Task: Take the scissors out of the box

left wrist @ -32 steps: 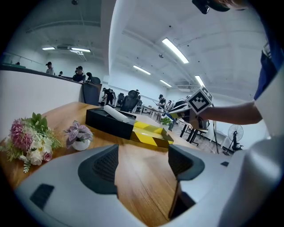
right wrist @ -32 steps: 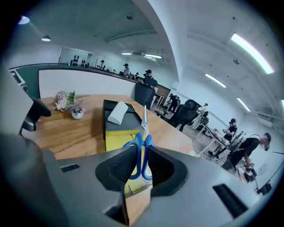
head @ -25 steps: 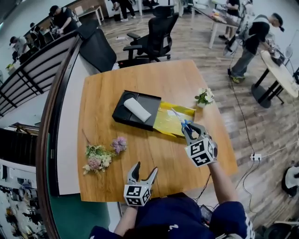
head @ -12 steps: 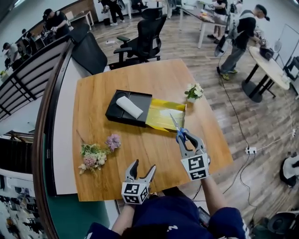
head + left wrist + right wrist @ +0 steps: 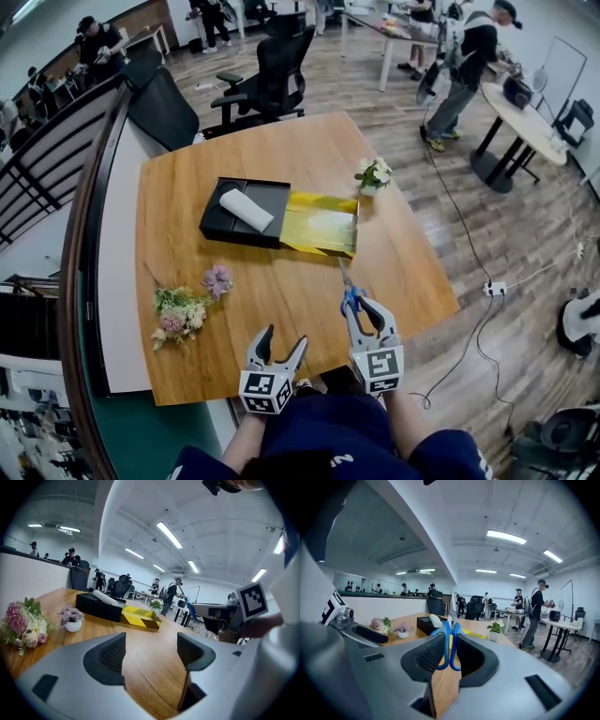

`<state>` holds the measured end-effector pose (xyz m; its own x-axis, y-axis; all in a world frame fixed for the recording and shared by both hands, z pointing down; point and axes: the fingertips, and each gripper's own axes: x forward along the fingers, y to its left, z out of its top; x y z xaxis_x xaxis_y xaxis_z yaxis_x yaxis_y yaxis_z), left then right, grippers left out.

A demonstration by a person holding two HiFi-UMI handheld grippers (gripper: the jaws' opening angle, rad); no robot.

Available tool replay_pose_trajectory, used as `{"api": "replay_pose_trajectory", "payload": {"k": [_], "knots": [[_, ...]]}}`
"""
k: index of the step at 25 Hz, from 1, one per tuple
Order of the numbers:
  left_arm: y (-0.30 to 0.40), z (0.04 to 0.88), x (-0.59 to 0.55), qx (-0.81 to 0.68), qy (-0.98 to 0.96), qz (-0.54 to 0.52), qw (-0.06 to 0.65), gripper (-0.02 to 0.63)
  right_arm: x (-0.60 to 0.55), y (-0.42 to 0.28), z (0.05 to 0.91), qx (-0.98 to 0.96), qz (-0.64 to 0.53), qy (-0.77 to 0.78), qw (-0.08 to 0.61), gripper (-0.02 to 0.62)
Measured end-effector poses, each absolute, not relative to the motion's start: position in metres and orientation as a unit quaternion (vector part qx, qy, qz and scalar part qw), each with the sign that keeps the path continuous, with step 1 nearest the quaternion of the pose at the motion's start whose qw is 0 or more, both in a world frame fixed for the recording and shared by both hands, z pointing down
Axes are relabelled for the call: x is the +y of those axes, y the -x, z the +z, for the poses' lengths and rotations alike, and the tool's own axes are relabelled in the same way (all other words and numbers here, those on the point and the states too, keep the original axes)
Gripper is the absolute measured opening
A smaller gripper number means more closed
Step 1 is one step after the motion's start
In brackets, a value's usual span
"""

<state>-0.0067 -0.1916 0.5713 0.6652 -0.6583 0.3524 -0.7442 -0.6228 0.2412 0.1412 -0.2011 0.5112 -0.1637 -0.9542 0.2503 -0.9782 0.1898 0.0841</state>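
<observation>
Now the right hand-held gripper (image 5: 364, 307) is the one to watch. Its jaws are nearly together, pinched on the blue handle loops of the scissors (image 5: 345, 286). The right gripper view confirms it, with both loops squeezed between the dark pads and the blades poking out ahead. The scissors are outside the box (image 5: 220, 230), over the near part of the table (image 5: 281, 291). Their tips point back at the yellow tray (image 5: 319, 230) with the striped edge, which sits against the black box, and they stop just short of it. A white roll (image 5: 246, 208) lies in the box.

Over on the other side, the left hand-held gripper (image 5: 281, 339) hangs at the near table edge. Its jaws are spread apart with nothing but bare wood showing between them. It's taking no part here.

The flowers (image 5: 178, 314) sit off to the left and the little potted plant (image 5: 375, 173) is well beyond the tray. Neither is in the way.

By the look of it, the lifting-out step is as good as done. What's left, most likely, is the set-down. That means picking a bare patch of table near the edge and lowering the scissors flat. Only then should the jaws part, so the loops slip free. The grip is on the handles alone, so the blades could swing if the hold slackens too soon.
</observation>
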Motion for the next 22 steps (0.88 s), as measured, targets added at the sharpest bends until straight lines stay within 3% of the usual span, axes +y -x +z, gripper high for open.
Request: {"api": "replay_pose_trajectory", "payload": {"k": [16,20,22], "knots": [[0.016,0.575,-0.161,-0.38,-0.899,0.112,0.189,0.338,-0.134,-0.134,0.557,-0.741,0.115,-0.653,0.111,0.095],[0.015,0.571,-0.157,-0.378,-0.901,0.108,0.182,0.311,-0.134,-0.128,0.556,-0.747,0.112,-0.646,0.109,0.095],[0.017,0.568,-0.155,-0.38,-0.902,0.106,0.173,0.258,-0.132,-0.123,0.556,-0.75,0.113,-0.642,0.11,0.095]]}}
